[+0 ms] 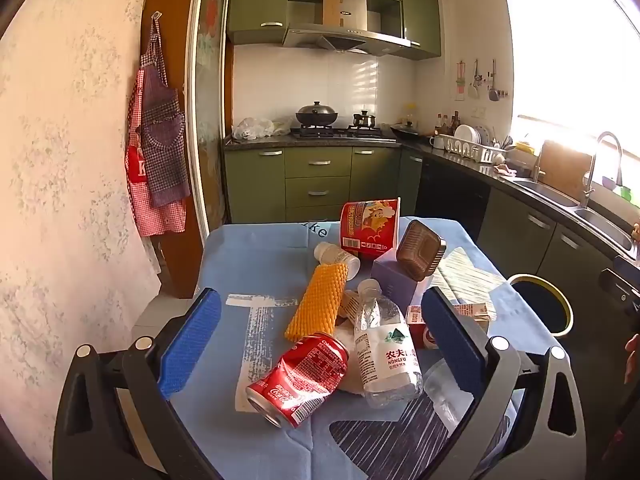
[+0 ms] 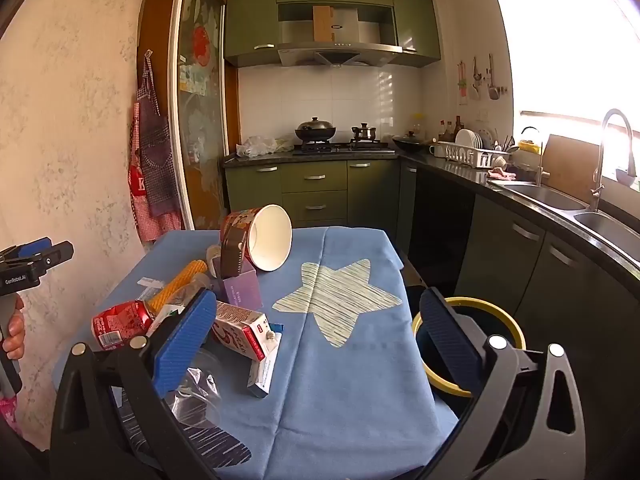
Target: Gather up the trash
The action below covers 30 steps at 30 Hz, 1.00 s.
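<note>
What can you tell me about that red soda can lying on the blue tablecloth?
The red soda can is a metal drink can with white lettering, dented along its body. It lies on its side on the blue tablecloth, silver end toward the camera in the left wrist view, at the near edge of the trash pile. A clear water bottle lies right beside it, a yellow ridged piece just behind. Nothing grips it.

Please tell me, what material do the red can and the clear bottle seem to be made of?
Red can: probably thin metal, glossy printed skin; its dented side and silvery rim suggest this.
Clear bottle: probably thin plastic; the transparent, crumpled wall with a white label suggests this.
</note>
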Tool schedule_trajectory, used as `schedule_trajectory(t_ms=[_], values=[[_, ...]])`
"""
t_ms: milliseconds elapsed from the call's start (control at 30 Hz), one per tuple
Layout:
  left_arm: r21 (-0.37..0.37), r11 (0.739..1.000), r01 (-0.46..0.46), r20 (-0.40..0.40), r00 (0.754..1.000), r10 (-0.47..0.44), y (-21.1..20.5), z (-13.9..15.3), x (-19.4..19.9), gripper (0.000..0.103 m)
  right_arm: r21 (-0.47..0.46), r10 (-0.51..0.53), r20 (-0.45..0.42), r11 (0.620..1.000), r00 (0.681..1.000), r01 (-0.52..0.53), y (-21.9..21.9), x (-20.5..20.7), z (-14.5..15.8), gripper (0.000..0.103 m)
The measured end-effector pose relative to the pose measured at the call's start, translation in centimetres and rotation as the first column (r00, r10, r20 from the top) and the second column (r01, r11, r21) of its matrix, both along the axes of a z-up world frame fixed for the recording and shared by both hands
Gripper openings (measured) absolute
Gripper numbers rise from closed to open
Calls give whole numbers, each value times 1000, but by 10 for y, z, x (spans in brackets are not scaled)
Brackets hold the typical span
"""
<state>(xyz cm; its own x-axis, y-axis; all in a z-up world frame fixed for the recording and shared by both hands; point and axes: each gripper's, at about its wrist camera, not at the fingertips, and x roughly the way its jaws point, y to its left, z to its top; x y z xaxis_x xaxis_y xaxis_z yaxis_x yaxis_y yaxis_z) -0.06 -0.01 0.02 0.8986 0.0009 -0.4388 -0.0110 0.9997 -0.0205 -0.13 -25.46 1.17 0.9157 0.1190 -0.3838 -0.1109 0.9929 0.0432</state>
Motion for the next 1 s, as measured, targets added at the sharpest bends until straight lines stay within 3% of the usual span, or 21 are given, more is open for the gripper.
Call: schedule_trajectory(t_ms=[1000], values=[[11,1000,10,5,1000,-10,-4,6,-4,99,1,1,-3,1000,1000,-1,-2,3,-1,97]])
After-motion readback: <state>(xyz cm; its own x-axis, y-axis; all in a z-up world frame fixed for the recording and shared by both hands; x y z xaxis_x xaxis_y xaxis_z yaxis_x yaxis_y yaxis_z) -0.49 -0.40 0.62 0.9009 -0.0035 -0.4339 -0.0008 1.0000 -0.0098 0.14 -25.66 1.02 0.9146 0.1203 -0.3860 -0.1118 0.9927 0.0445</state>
